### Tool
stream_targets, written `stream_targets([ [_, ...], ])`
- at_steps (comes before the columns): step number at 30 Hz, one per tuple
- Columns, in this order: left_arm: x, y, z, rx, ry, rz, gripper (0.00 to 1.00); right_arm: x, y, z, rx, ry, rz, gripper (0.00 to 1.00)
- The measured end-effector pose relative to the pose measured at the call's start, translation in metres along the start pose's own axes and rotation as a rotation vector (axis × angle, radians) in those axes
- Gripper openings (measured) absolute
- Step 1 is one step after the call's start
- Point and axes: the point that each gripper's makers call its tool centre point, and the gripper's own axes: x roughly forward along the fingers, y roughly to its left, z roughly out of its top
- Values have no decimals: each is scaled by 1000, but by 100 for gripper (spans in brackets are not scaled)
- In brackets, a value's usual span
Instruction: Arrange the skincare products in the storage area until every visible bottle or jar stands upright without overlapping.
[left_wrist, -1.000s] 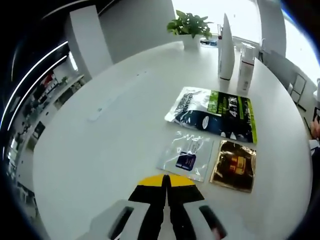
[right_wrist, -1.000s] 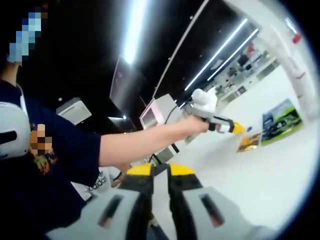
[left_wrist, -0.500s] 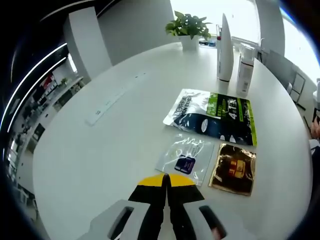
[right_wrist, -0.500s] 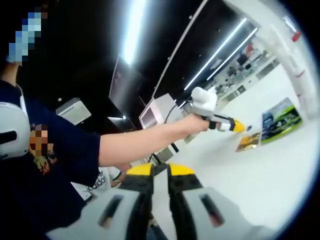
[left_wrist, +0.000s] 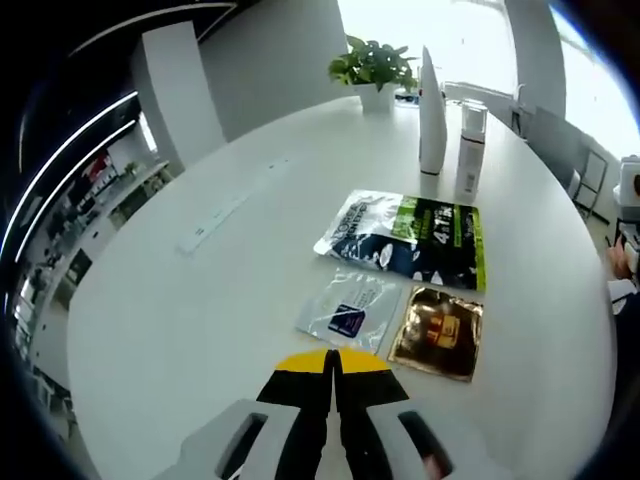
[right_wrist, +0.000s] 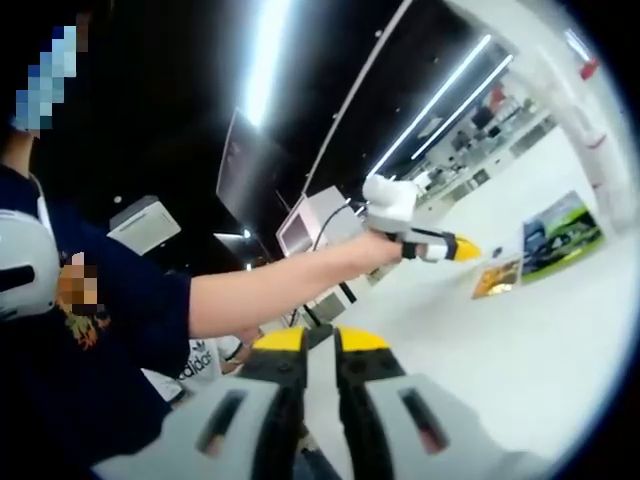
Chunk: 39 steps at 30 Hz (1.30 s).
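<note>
On the round white table (left_wrist: 200, 300) a tall white tube (left_wrist: 430, 112) and a shorter white bottle (left_wrist: 469, 150) stand upright side by side at the far end. Three flat sachets lie nearer: a green-and-black pack (left_wrist: 410, 241), a clear one with a dark label (left_wrist: 350, 311) and a gold one (left_wrist: 437, 331). My left gripper (left_wrist: 331, 362) hovers shut above the near table, just short of the clear sachet, holding nothing. My right gripper (right_wrist: 320, 342) is shut and empty, pointing sideways at the person's arm (right_wrist: 280, 285). The left gripper (right_wrist: 462, 247) and the sachets (right_wrist: 540, 245) appear far off there.
A potted green plant (left_wrist: 372, 66) stands at the table's far edge behind the tube. A long pale strip (left_wrist: 228, 207) lies on the left part of the table. A person's hand (left_wrist: 622, 262) shows at the right rim.
The left gripper has pulled back and risen a little, so the sachets and bottles sit further away and to the left in its view. The things themselves have not moved.
</note>
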Motion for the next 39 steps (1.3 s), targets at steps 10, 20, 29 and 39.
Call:
stream_targets([
  [10, -6, -2, -1, -11, -11, 6, 7, 1, 7, -1, -10, 3, 0, 10],
  [20, -10, -11, -6, -10, -12, 6, 15, 2, 11, -2, -14, 6, 5, 10],
  [29, -15, -13, -9, -18, -28, 23, 25, 1, 15, -2, -23, 9, 3, 10],
  [39, -22, -17, -26, -74, -43, 44, 39, -1, 20, -2, -36, 21, 8, 10],
])
